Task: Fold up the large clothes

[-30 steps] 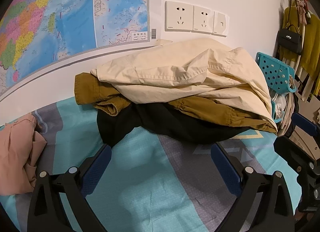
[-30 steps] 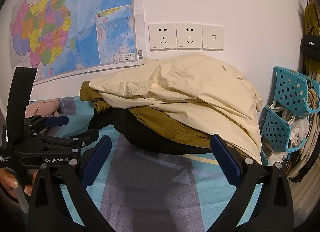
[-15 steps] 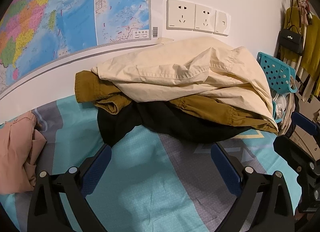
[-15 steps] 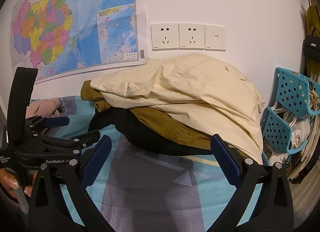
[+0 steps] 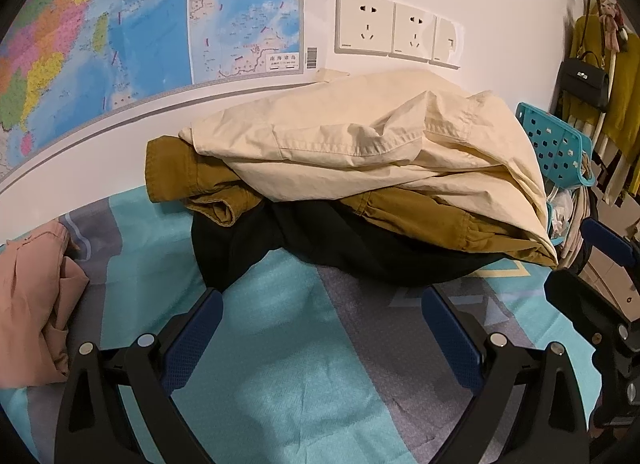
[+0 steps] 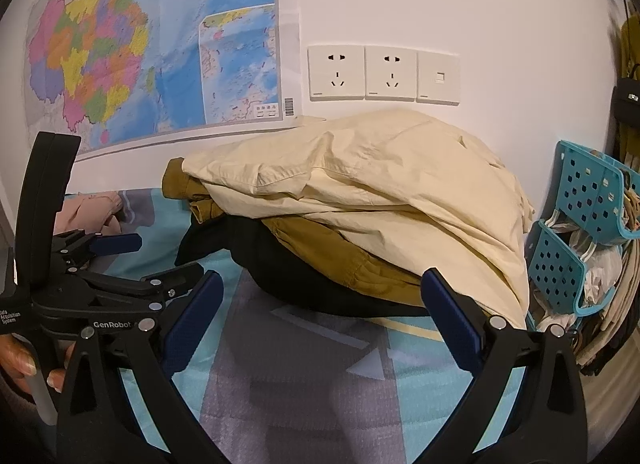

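Observation:
A heap of clothes lies against the wall: a cream jacket [image 5: 360,144] [image 6: 380,192] on top, a mustard-brown garment [image 5: 180,172] [image 6: 320,248] under it, a black garment [image 5: 320,236] [image 6: 288,272] at the bottom. A pink garment [image 5: 32,296] [image 6: 92,208] lies crumpled at the left. My left gripper [image 5: 320,320] is open and empty, just short of the black garment's edge. My right gripper [image 6: 320,300] is open and empty in front of the heap. The left gripper also shows in the right wrist view [image 6: 120,260], and the right gripper's edge in the left wrist view [image 5: 592,264].
The clothes lie on a teal and grey patterned sheet [image 5: 280,384] [image 6: 304,384]. A wall map [image 6: 140,56] and sockets [image 6: 380,72] are behind. A teal perforated rack [image 6: 580,232] [image 5: 556,148] stands right of the heap, with hanging clothes and a black bag [image 5: 584,80] beyond.
Both views have shifted very slightly toward the heap; the clothes have not moved and both grippers stay open.

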`<state>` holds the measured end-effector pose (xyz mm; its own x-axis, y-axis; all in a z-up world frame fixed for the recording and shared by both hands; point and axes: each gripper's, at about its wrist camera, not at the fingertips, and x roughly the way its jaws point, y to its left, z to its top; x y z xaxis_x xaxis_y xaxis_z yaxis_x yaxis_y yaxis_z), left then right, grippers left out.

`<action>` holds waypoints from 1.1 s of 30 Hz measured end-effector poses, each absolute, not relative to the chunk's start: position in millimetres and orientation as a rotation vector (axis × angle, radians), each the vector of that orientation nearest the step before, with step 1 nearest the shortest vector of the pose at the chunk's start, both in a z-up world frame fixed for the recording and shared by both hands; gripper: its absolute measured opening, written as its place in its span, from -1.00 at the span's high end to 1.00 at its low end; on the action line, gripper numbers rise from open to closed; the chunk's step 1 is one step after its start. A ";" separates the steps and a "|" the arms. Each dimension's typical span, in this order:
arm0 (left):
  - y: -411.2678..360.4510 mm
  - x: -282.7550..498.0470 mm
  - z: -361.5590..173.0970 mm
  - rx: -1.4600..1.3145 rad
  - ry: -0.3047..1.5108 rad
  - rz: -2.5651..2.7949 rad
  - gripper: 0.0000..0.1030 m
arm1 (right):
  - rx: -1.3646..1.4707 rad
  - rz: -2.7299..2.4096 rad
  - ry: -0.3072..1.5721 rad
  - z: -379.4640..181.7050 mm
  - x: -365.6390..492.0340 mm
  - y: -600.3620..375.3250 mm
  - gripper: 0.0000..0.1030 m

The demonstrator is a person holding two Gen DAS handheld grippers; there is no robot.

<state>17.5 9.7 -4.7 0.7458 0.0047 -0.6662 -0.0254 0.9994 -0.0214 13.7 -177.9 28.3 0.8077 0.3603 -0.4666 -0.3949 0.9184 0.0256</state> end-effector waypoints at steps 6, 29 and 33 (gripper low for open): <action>12.0 22.2 -3.0 -0.037 0.728 0.027 -0.87 | -0.098 0.416 0.478 30.4 18.9 -172.1 -0.89; 57.9 87.6 -23.9 -0.099 0.801 0.135 -0.87 | -0.510 0.437 0.403 31.3 111.1 -103.3 -0.89; 65.2 92.4 -28.1 -0.102 0.802 0.164 -0.87 | -0.648 0.406 0.362 18.9 127.2 -82.4 -0.87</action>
<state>92.4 65.2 -28.1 0.6838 0.1069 -0.7218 -0.1844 0.9824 -0.0293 127.2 -82.4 18.9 0.8607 0.2484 -0.4445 -0.4696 0.7246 -0.5045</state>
